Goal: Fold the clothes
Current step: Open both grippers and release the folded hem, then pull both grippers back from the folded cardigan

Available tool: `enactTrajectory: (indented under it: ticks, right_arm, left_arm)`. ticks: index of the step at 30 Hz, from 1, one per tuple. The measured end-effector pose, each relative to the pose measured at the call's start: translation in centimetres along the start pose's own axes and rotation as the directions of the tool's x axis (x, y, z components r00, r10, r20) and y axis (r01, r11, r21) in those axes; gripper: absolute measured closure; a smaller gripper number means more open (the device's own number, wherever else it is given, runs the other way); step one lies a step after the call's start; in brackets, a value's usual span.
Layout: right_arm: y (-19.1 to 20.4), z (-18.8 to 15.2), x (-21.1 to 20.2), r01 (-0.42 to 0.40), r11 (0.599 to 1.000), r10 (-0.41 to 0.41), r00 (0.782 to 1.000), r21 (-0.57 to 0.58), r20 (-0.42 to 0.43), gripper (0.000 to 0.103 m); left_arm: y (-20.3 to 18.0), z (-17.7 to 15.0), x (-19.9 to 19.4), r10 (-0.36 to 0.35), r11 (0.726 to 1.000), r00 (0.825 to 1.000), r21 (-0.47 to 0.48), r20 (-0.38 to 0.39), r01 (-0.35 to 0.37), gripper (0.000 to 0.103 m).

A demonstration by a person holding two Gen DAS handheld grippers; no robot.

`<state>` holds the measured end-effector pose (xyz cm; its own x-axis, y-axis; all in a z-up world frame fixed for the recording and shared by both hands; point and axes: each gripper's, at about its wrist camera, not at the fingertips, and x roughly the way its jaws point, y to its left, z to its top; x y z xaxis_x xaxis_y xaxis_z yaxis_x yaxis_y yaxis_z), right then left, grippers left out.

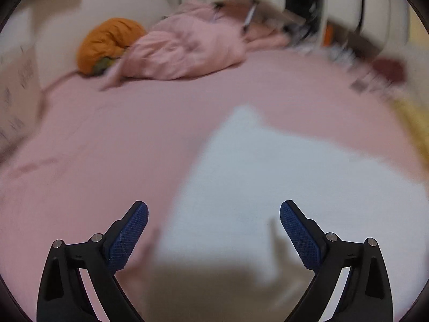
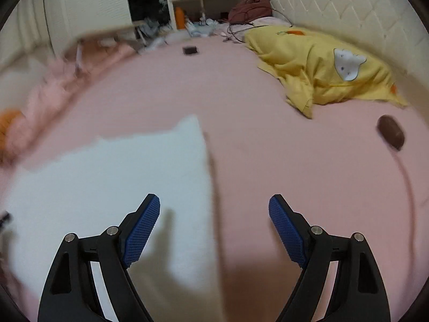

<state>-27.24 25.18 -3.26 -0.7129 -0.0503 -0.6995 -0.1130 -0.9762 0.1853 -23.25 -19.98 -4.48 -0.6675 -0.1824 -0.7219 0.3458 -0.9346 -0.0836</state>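
A white garment (image 1: pixel 268 182) lies flat on the pink bed sheet (image 1: pixel 120 139). My left gripper (image 1: pixel 214 209) hangs above the garment's left edge, its blue pads wide apart with nothing between them. In the right wrist view the same white garment (image 2: pixel 120 182) fills the lower left, its straight right edge running down the middle. My right gripper (image 2: pixel 214 204) is open over that edge, empty. The left wrist view is blurred.
A crumpled pink cloth (image 1: pixel 187 51) and an orange bundle (image 1: pixel 107 43) lie at the far side of the bed. A yellow blanket (image 2: pixel 321 72) lies by the quilted headboard (image 2: pixel 335 8). A dark oval object (image 2: pixel 391 132) with a cord and a small dark box (image 2: pixel 190 50) rest on the sheet.
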Motion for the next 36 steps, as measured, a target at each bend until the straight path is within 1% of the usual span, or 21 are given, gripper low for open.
enactTrajectory:
  ticks: [3, 5, 7, 8, 10, 13, 14, 15, 17, 18, 19, 21, 22, 24, 26, 28, 29, 30, 31, 34, 36]
  right_arm:
    - [5.9, -2.2, -1.2, -0.153, 0.979, 0.150, 0.988, -0.138, -0.029, 0.019]
    - [8.7, -4.9, -1.0, -0.167, 0.963, 0.154, 0.985, -0.211, -0.077, 0.019]
    - [9.2, -7.1, -0.1, -0.148, 0.959, 0.122, 0.985, -0.243, -0.121, 0.019]
    - [8.7, -8.0, -0.2, -0.127, 0.958, 0.099, 0.988, -0.258, -0.116, 0.020]
    - [7.0, -8.8, -1.8, -0.118, 0.953, 0.106, 0.993, -0.279, -0.056, 0.020]
    - [5.2, -8.2, -3.0, 0.041, 0.951, -0.043, 0.999, -0.307, 0.001, 0.020]
    - [3.9, -7.4, -2.7, 0.129, 0.950, -0.133, 0.991, -0.283, 0.007, 0.020]
    - [2.6, -6.8, -2.8, 0.161, 0.961, -0.165, 0.986, -0.225, 0.000, 0.020]
    - [1.1, -6.6, -4.3, 0.116, 0.989, -0.117, 0.993, -0.089, -0.012, 0.020]
    - [1.6, -6.7, -4.9, 0.077, 0.994, -0.078, 0.997, -0.072, -0.011, 0.020]
    - [2.6, -7.1, -5.3, 0.040, 0.995, -0.041, 0.999, -0.089, -0.011, 0.020]
    - [5.7, -8.3, -5.9, -0.015, 0.985, 0.014, 1.000, -0.174, -0.008, 0.020]
    - [7.0, -8.9, -5.7, -0.031, 0.976, 0.029, 0.999, -0.215, -0.014, 0.020]
    - [8.3, -9.6, -4.8, -0.036, 0.964, 0.027, 0.999, -0.264, -0.037, 0.020]
    - [7.0, -10.2, -4.1, -0.044, 0.965, 0.034, 0.998, -0.259, -0.045, 0.020]
    - [5.5, -9.9, -4.1, -0.089, 0.970, 0.082, 0.996, -0.225, -0.042, 0.020]
    - [5.0, -9.6, -4.4, -0.073, 0.971, 0.066, 0.997, -0.228, -0.037, 0.020]
    - [4.5, -9.2, -4.5, 0.007, 0.970, -0.013, 1.000, -0.244, -0.023, 0.020]
    - [3.3, -8.6, -4.3, 0.086, 0.968, -0.092, 0.996, -0.237, -0.018, 0.020]
    - [-0.8, -7.6, -4.7, 0.069, 0.995, -0.075, 0.993, -0.073, -0.087, 0.020]
    - [-1.8, -7.0, -6.5, 0.135, 0.991, -0.136, 0.988, -0.019, -0.077, 0.020]
  left_arm:
    - [-5.4, -1.9, 0.0, -0.104, 0.988, 0.992, 0.104, -0.067, 0.111, 0.004]
    - [-7.9, -3.6, 0.5, -0.094, 0.979, 0.991, 0.174, -0.098, 0.110, 0.004]
    - [-8.6, -5.2, 1.2, -0.040, 0.967, 0.992, 0.246, -0.116, 0.068, 0.004]
    - [-8.4, -5.3, 1.1, -0.048, 0.963, 0.994, 0.260, -0.103, 0.073, 0.004]
    - [-6.4, -4.9, 0.6, -0.005, 0.962, 0.997, 0.272, -0.074, 0.024, 0.003]
    - [-1.2, -3.3, 0.4, 0.106, 0.971, 0.992, 0.221, -0.064, -0.089, 0.003]
    - [0.5, -2.6, 0.3, 0.163, 0.972, 0.984, 0.185, -0.071, -0.148, 0.003]
    - [2.6, -2.2, -0.1, 0.210, 0.973, 0.975, 0.116, -0.071, -0.201, 0.004]
    - [4.8, -2.0, -1.3, 0.154, 0.988, 0.987, -0.008, -0.055, -0.155, 0.004]
    - [4.7, -2.3, -2.1, 0.110, 0.993, 0.993, -0.042, -0.041, -0.112, 0.004]
    - [3.7, -2.7, -2.5, 0.074, 0.997, 0.997, -0.028, -0.038, -0.075, 0.004]
    - [0.1, -4.5, -2.4, 0.018, 0.996, 0.996, 0.084, -0.082, -0.012, 0.004]
    - [-1.4, -5.4, -2.0, 0.023, 0.989, 0.994, 0.144, -0.104, -0.007, 0.004]
    - [-3.5, -7.1, -1.4, 0.098, 0.964, 0.992, 0.255, -0.081, -0.074, 0.003]
    - [-2.3, -6.9, -1.3, 0.071, 0.977, 0.994, 0.207, -0.079, -0.053, 0.000]
    - [-0.4, -6.4, -1.1, 0.100, 0.984, 0.991, 0.158, -0.092, -0.085, 0.000]
    - [0.8, -6.0, -0.7, 0.136, 0.982, 0.985, 0.144, -0.102, -0.121, 0.000]
    - [2.4, -5.8, -0.6, 0.152, 0.983, 0.981, 0.125, -0.117, -0.138, 0.000]
    - [3.6, -5.7, -0.6, 0.131, 0.988, 0.982, 0.104, -0.138, -0.117, 0.000]
    - [6.1, -5.3, -1.4, 0.101, 0.994, 0.979, 0.050, -0.179, -0.093, 0.000]
    - [5.9, -5.1, -3.5, 0.222, 0.971, 0.968, 0.123, -0.118, -0.207, 0.000]
